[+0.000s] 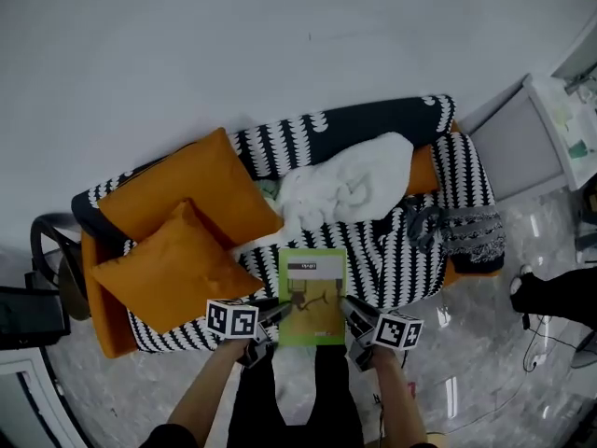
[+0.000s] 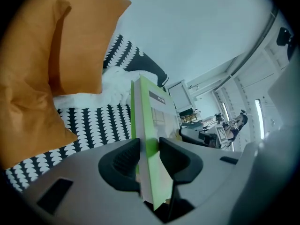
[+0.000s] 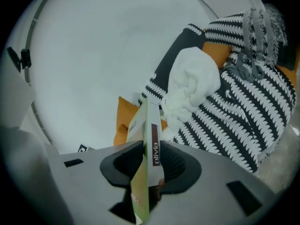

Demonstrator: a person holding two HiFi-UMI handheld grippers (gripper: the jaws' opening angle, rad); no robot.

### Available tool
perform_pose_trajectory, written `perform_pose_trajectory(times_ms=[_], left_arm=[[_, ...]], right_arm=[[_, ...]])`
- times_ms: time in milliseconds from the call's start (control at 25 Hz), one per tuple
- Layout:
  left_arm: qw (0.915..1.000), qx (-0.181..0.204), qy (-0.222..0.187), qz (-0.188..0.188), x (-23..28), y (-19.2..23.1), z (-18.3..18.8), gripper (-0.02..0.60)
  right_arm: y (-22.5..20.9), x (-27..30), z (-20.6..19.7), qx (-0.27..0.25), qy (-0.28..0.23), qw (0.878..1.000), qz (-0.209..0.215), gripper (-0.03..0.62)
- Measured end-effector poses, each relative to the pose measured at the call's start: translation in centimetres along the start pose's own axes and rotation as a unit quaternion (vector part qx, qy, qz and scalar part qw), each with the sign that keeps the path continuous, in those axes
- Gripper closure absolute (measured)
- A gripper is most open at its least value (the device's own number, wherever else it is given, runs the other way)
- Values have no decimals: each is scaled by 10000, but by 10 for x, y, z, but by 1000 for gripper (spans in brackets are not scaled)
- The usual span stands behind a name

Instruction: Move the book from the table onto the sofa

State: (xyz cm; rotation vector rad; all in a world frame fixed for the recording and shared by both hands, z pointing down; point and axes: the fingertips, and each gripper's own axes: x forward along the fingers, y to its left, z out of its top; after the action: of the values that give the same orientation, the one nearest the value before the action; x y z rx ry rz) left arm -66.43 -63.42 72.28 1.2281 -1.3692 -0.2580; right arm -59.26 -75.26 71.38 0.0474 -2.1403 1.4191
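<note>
A green book (image 1: 312,296) hangs flat over the front edge of the sofa (image 1: 401,250), which wears a black-and-white patterned cover. My left gripper (image 1: 273,314) is shut on the book's left edge and my right gripper (image 1: 351,310) is shut on its right edge. In the left gripper view the book (image 2: 151,139) stands edge-on between the dark pads, with the patterned seat behind it. From the right gripper view the book's spine (image 3: 149,149) sits clamped between the pads, its near end hidden inside the gripper (image 3: 151,159).
Two orange cushions (image 1: 187,227) fill the sofa's left half. A white bundled blanket (image 1: 350,187) lies at the seat's back, and a grey fringed throw (image 1: 466,227) hangs over the right arm. A dark chair (image 1: 47,250) stands at the left, white furniture (image 1: 546,124) at the right.
</note>
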Motion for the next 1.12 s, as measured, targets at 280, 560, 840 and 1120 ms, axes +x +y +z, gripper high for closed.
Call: perform_pose_trajectory(times_ms=[280, 560, 840, 1120], left_arm=[[9999, -121, 40, 36, 41, 45, 6, 445], [9997, -170, 132, 84, 74, 83, 8, 445], [9997, 38, 81, 243, 86, 96, 18, 443], [9974, 163, 19, 700, 87, 112, 18, 328]], right_arm=[[-54, 37, 4, 309, -31, 9995, -23, 467], [-96, 65, 2, 426, -20, 9990, -110, 468], [-108, 76, 7, 322, -77, 9990, -290, 458], [-119, 78, 4, 193, 42, 9981, -585, 385]])
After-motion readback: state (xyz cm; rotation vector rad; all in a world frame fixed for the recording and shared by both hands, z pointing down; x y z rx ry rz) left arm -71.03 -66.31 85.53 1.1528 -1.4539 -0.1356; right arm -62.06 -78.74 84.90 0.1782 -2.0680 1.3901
